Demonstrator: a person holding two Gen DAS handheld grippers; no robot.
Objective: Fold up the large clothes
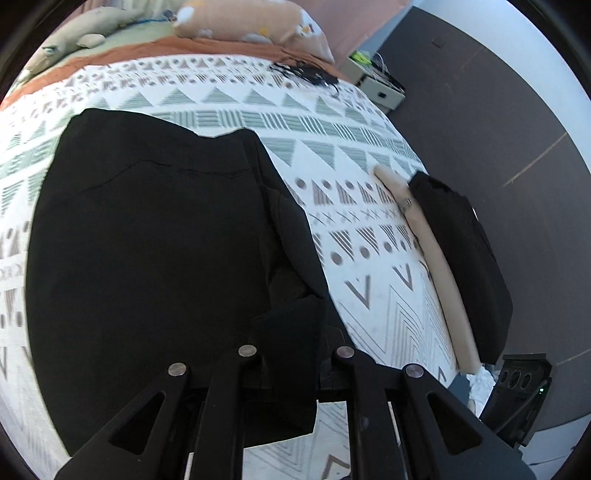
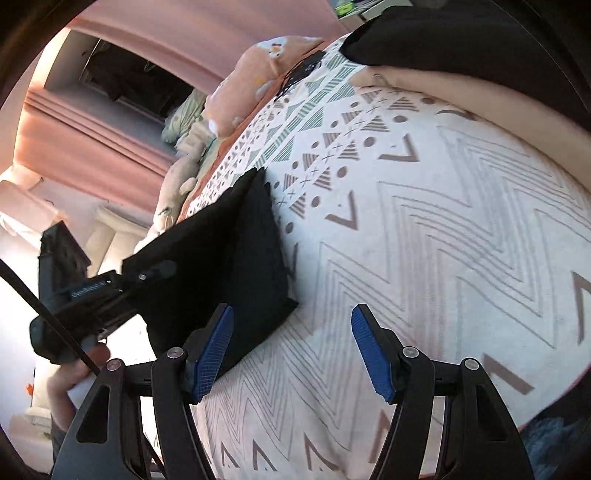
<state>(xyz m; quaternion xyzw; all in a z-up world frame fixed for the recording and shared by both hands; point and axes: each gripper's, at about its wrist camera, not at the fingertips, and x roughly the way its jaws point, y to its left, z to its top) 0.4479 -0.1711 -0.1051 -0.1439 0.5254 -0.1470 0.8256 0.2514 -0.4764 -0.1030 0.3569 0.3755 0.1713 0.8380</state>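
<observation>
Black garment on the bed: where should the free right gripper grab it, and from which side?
Take the black garment at its free near corner, coming in low across the bedspread from the bare side. That corner lies flat, pointed and clear. The left gripper already pinches another fold; the right gripper is open and empty.

The garment (image 1: 147,229) is plain black, no print on it at all. The bedspread (image 1: 369,302) under it is white with a busy geometric print: rows of grey-green striped triangles and striped blocks, then brownish-grey dots, little crosses and striped triangles, then V marks and big zigzag chevron lines in pale grey. Further up the bed there's a rust-orange band (image 1: 184,46) and a peach pillow (image 1: 243,20) with white and yellow splotches. Curtains (image 2: 92,136) are dusty pink. The right gripper (image 2: 291,347) is black with bright blue pads (image 2: 369,350). Floor (image 1: 498,110) is dark grey.
</observation>
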